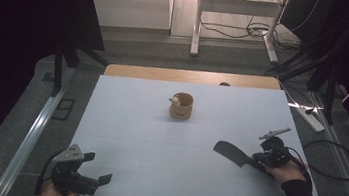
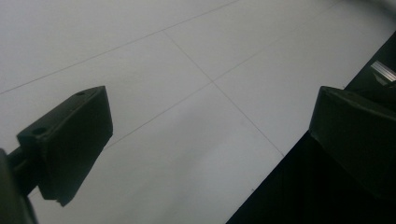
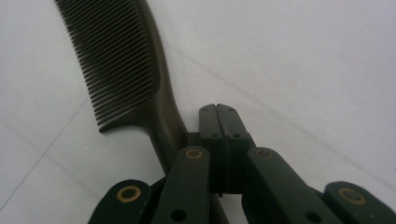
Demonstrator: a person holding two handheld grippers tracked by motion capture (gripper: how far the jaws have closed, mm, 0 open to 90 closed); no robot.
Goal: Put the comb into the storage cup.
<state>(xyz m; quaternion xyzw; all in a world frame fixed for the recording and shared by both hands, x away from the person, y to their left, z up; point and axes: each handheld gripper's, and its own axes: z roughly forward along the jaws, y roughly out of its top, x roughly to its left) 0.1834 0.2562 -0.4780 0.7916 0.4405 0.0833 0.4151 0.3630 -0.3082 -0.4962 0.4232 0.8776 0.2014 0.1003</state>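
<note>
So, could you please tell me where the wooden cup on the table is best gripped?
Grip the wooden cup across its rim, coming straight down from above. It stands upright with its mouth open, apart from the comb; probably avoid the small pale thing at its left rim.

No writing, label, brand, number or sign can be read anywhere in this scene.
</note>
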